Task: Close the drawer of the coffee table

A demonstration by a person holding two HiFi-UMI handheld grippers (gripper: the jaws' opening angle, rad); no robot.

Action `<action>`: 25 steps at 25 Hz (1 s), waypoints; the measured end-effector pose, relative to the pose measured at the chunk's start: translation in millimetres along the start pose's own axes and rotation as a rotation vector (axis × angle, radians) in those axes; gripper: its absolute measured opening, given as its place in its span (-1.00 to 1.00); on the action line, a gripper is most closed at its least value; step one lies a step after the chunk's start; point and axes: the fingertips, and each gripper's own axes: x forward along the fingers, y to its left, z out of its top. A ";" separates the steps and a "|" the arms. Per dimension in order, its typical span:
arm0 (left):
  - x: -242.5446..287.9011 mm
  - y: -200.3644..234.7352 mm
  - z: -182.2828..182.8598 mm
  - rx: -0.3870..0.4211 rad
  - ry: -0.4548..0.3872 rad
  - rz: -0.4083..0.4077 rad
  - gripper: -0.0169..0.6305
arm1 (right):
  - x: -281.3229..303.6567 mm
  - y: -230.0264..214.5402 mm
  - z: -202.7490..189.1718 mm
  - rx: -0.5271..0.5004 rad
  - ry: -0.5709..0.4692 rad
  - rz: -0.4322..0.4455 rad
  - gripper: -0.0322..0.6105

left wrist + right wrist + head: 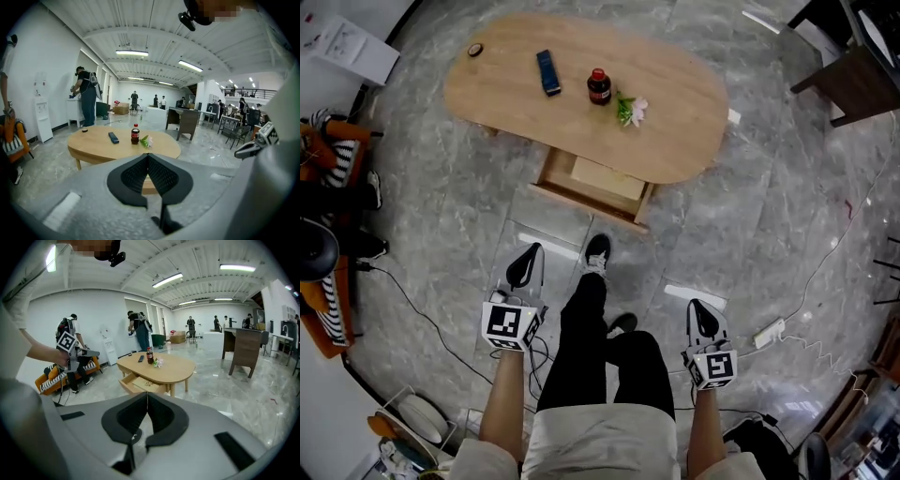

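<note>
An oval wooden coffee table (694, 112) stands on the marble floor ahead of me. Its drawer (592, 192) is pulled out toward me and shows a pale inside. In the right gripper view the open drawer (140, 383) sticks out from the table's near left side. My left gripper (525, 265) is held low, well short of the drawer, its jaws shut and empty. My right gripper (701, 317) hangs further back on the right, also shut with nothing in it. In the left gripper view the table (93, 145) lies beyond the closed jaws.
On the tabletop lie a dark remote (547, 72), a small soda bottle (599, 86), a flower sprig (630, 111) and a small round thing (475, 50). A power strip (768, 332) and cables lie at the right. A brown chair (853, 84) stands far right. My legs and shoe (597, 253) are between the grippers.
</note>
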 end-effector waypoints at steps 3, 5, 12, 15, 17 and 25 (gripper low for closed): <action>34.6 19.1 -37.7 0.025 -0.015 -0.012 -0.92 | 61.6 -8.5 -18.1 -0.045 -0.051 0.057 -0.85; 55.9 34.5 -69.5 0.016 -0.035 -0.005 -0.92 | 100.8 -7.9 -28.4 -0.090 -0.079 0.118 -0.85; 129.0 74.7 -176.3 -0.064 -0.112 0.075 -0.92 | 193.7 0.1 -67.1 -0.124 -0.143 0.156 -0.85; 155.2 75.2 -211.1 -0.066 -0.144 0.074 -0.92 | 215.6 8.0 -92.4 -0.104 -0.203 0.173 -0.85; 168.9 70.1 -230.4 -0.064 -0.164 0.069 -0.92 | 224.4 18.6 -110.5 -0.107 -0.236 0.207 -0.85; 204.4 36.7 -255.1 -0.010 -0.227 0.019 -0.92 | 275.7 35.3 -147.3 -0.067 -0.397 0.179 -0.76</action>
